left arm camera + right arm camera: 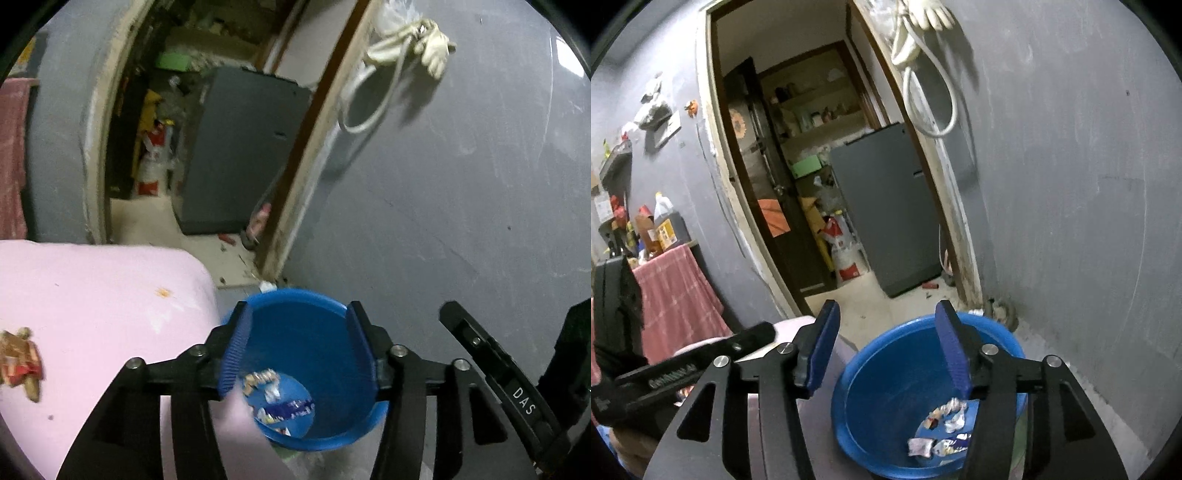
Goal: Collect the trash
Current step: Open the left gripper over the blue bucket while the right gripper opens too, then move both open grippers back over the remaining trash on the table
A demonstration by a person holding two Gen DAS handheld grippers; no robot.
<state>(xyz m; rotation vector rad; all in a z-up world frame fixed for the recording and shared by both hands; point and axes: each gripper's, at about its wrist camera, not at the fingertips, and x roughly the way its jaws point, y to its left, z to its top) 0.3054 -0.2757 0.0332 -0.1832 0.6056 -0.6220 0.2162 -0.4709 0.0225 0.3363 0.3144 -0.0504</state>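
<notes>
A blue bucket (325,365) stands on the floor by the grey wall, with crumpled wrappers (275,398) lying at its bottom. My left gripper (295,347) is open and empty, held above the bucket's mouth. A crumpled red and gold wrapper (20,363) lies on the pink surface (103,314) at the far left. In the right wrist view the bucket (886,384) sits below with wrappers (942,432) inside. My right gripper (886,350) is open and empty, above the bucket's near rim. The left gripper's body (676,373) shows at left.
A doorway (820,184) leads to a back room with a grey fridge (886,210) and sacks on the floor. White gloves and a cord (406,44) hang on the wall. A table with a red cloth (672,295) holds bottles at left.
</notes>
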